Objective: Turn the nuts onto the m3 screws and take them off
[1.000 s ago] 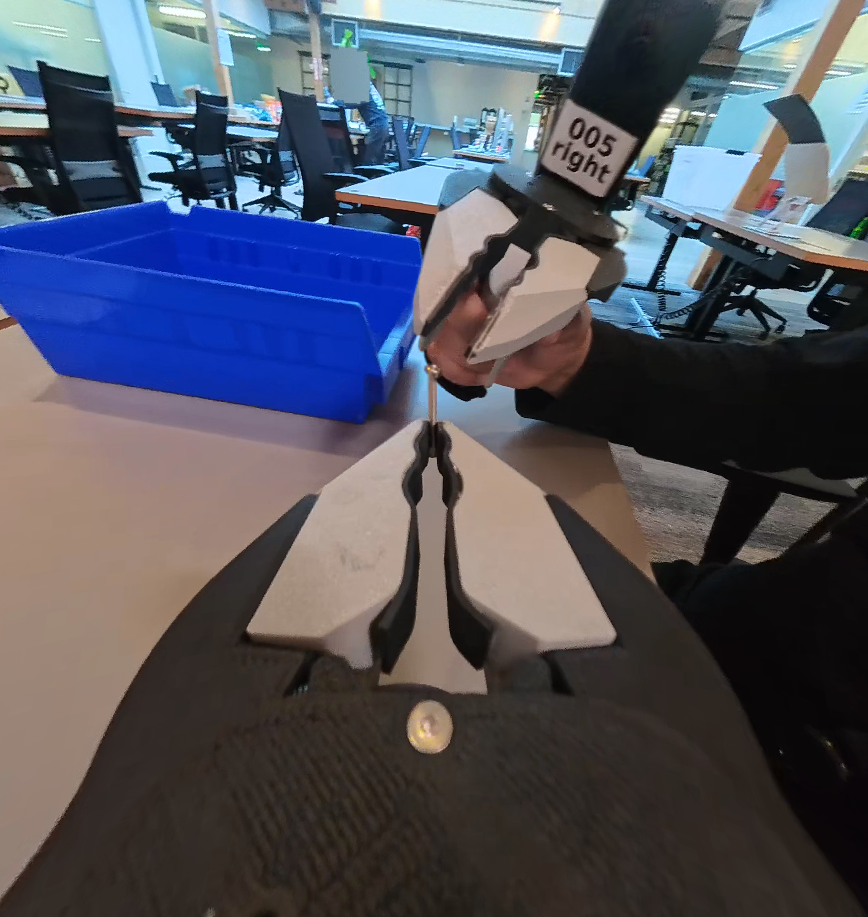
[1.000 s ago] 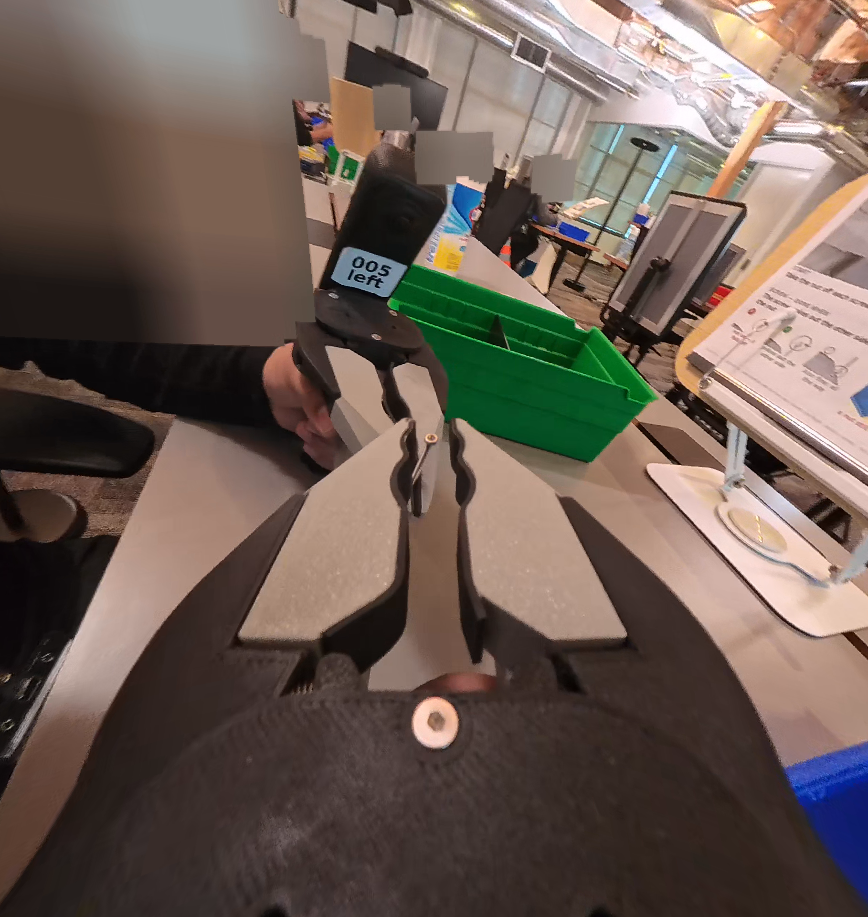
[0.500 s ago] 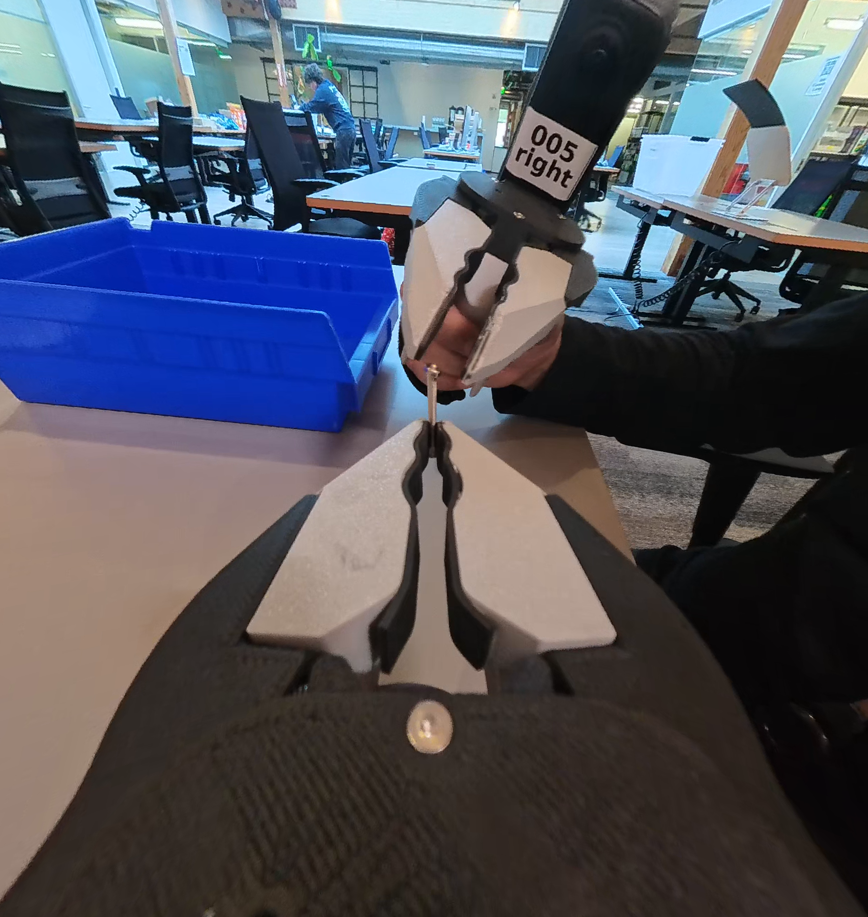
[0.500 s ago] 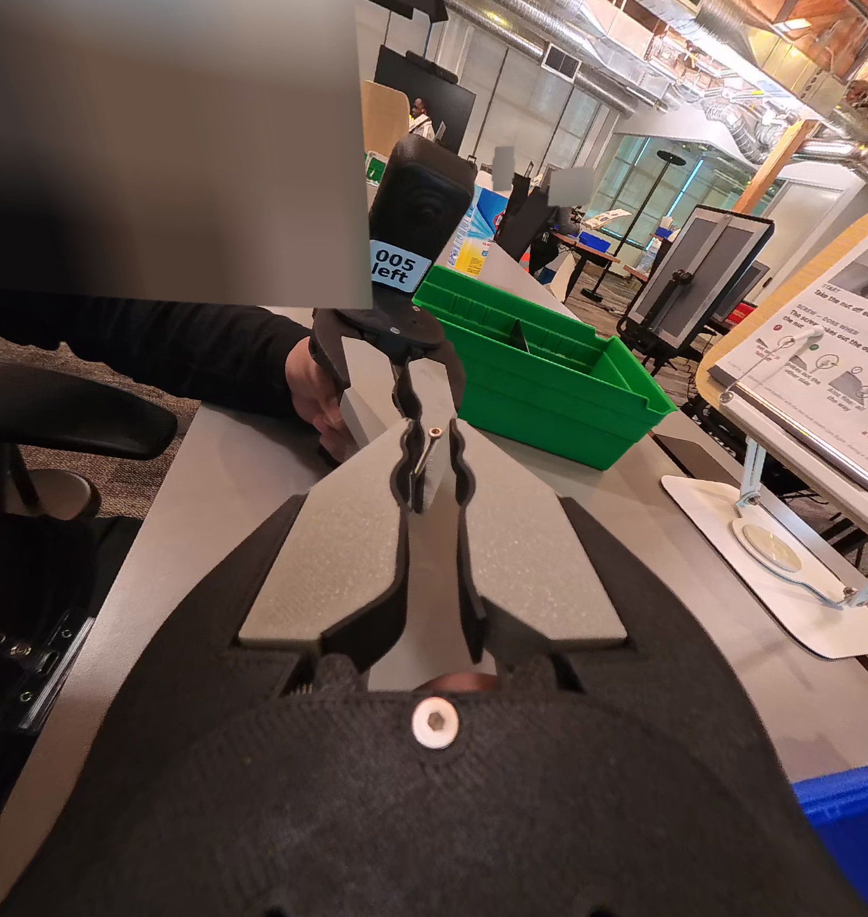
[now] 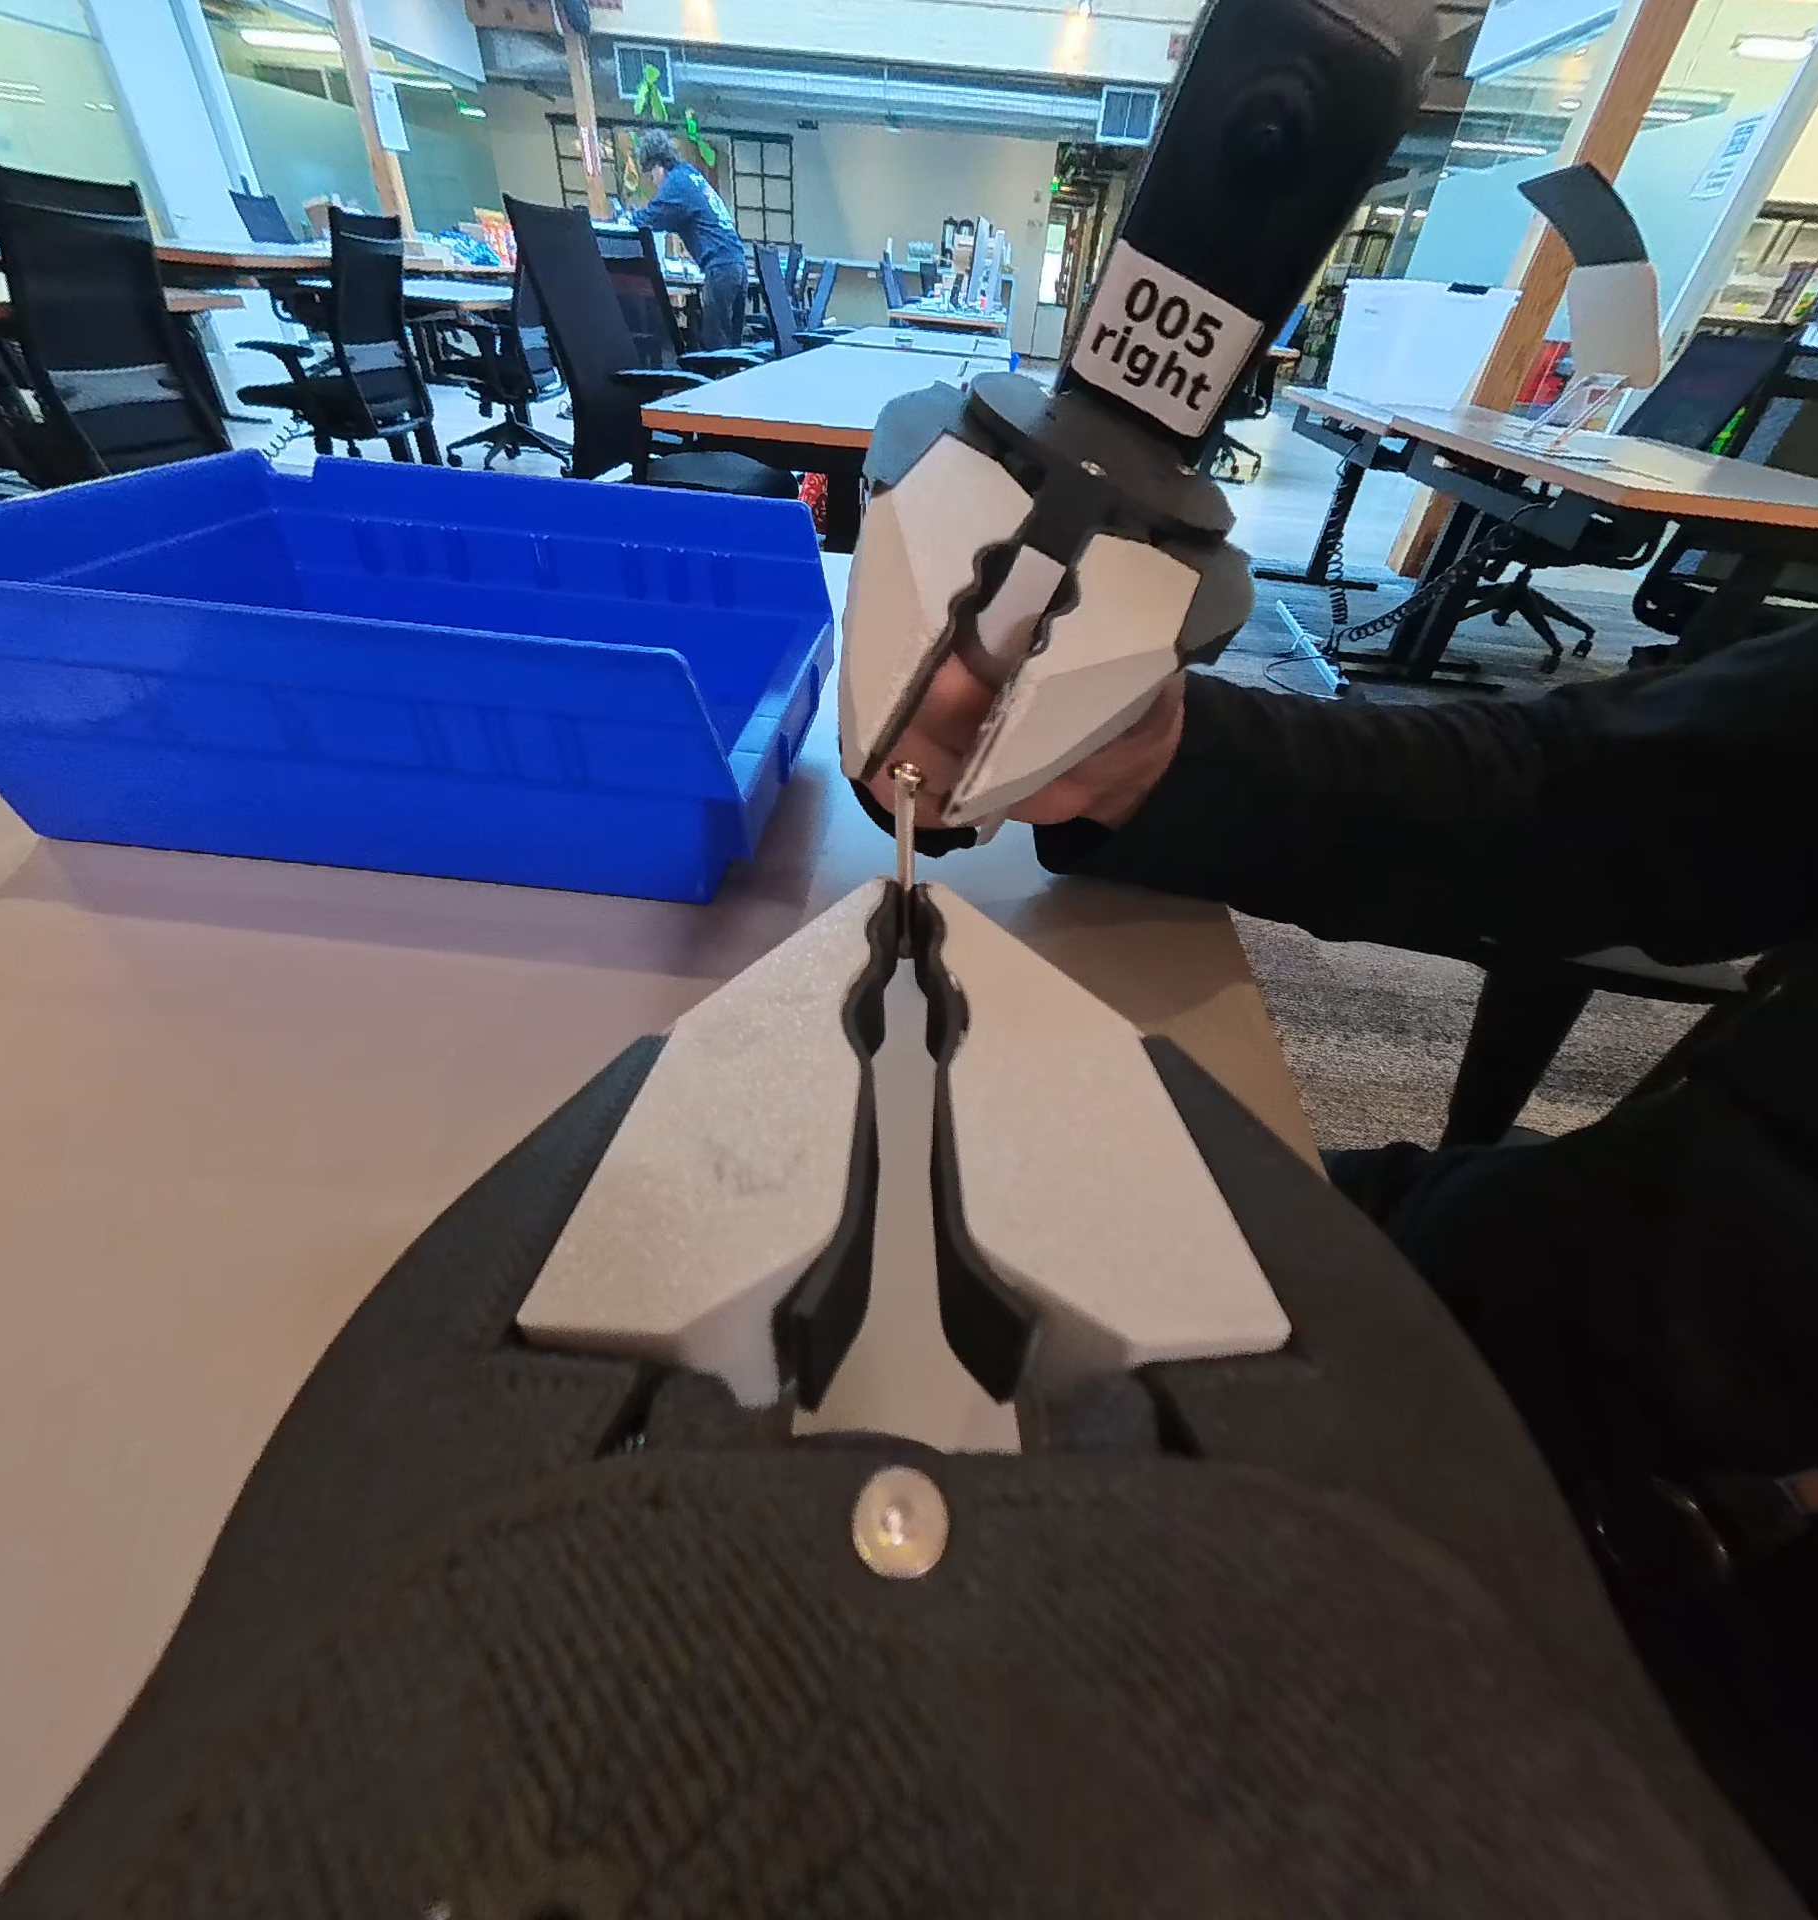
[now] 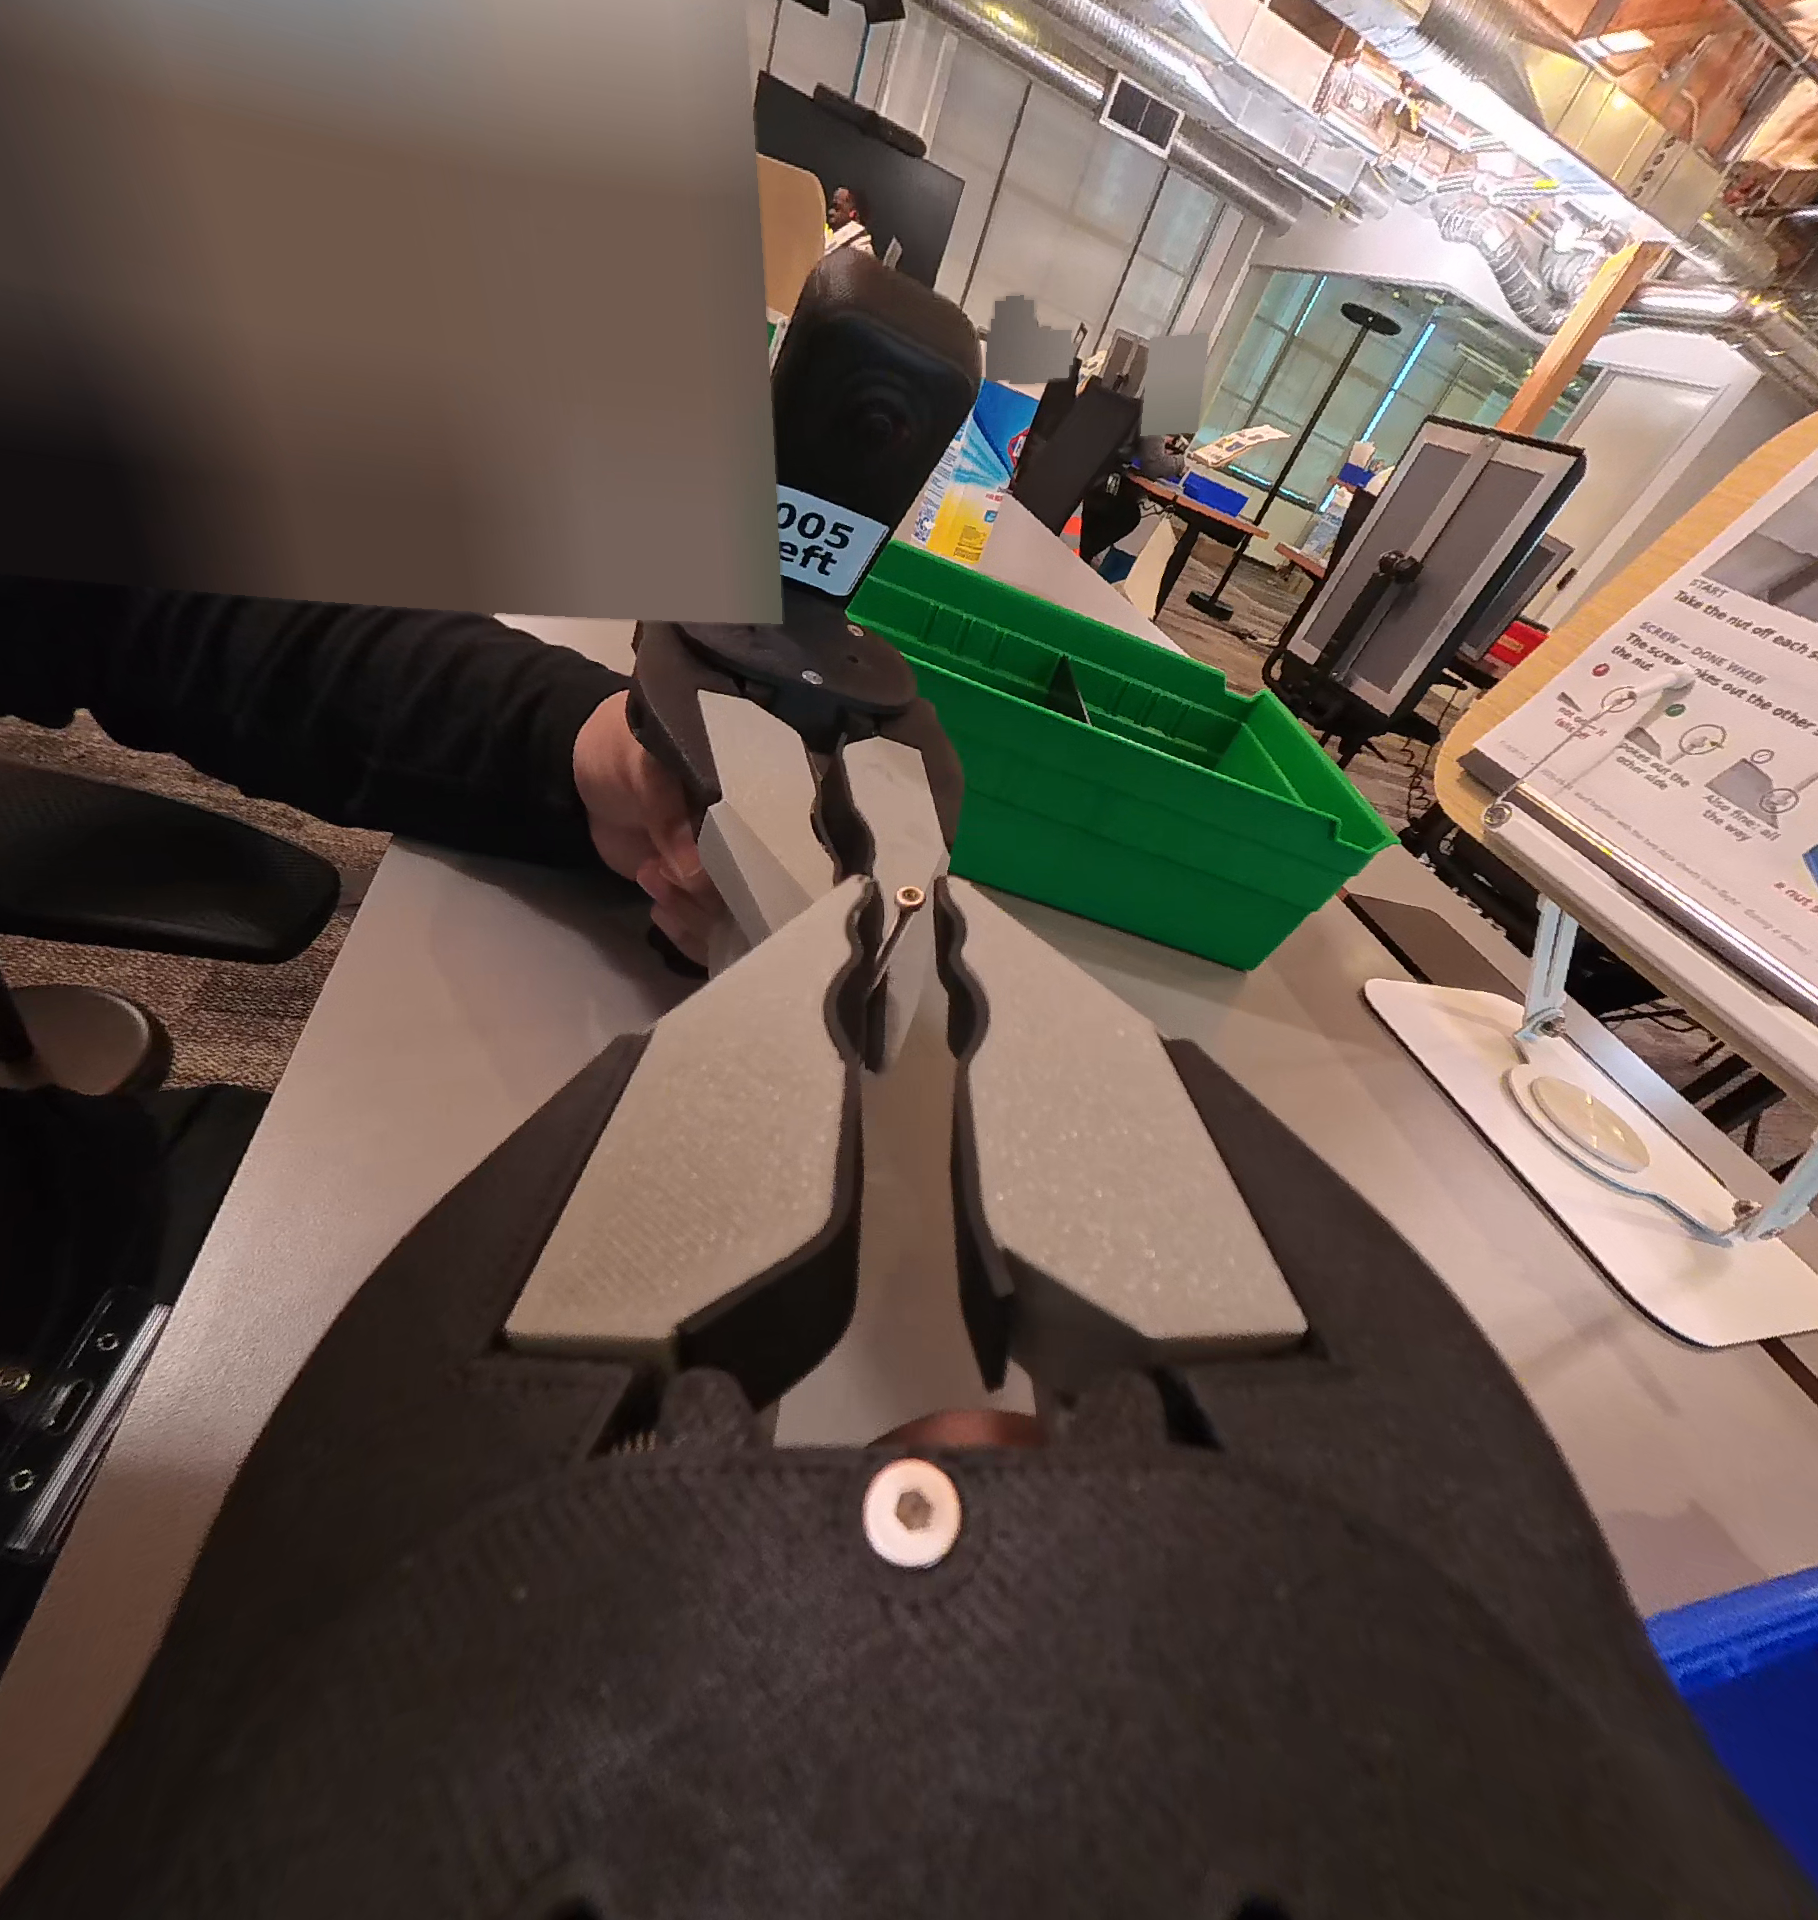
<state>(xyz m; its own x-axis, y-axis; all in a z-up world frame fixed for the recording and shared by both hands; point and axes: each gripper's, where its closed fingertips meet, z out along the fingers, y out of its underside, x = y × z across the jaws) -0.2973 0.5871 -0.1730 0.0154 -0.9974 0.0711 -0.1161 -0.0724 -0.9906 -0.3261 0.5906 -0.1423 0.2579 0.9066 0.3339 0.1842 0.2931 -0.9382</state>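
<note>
Ahead of my left gripper (image 5: 903, 902) and to its left stands the blue bin (image 5: 385, 665); beyond my right gripper (image 6: 900, 914) stands the green bin (image 6: 1113, 790). Both are above the table (image 5: 261, 1091). My left gripper is closed on the lower end of the screw (image 5: 906, 821), which points up. My right gripper is narrow, with a gap, around the screw head. I cannot see any nut, so I judge the turning is not finished.

Each gripper (image 5: 903, 902) bears a label; instruction sheet (image 6: 1715, 748) carries print.
</note>
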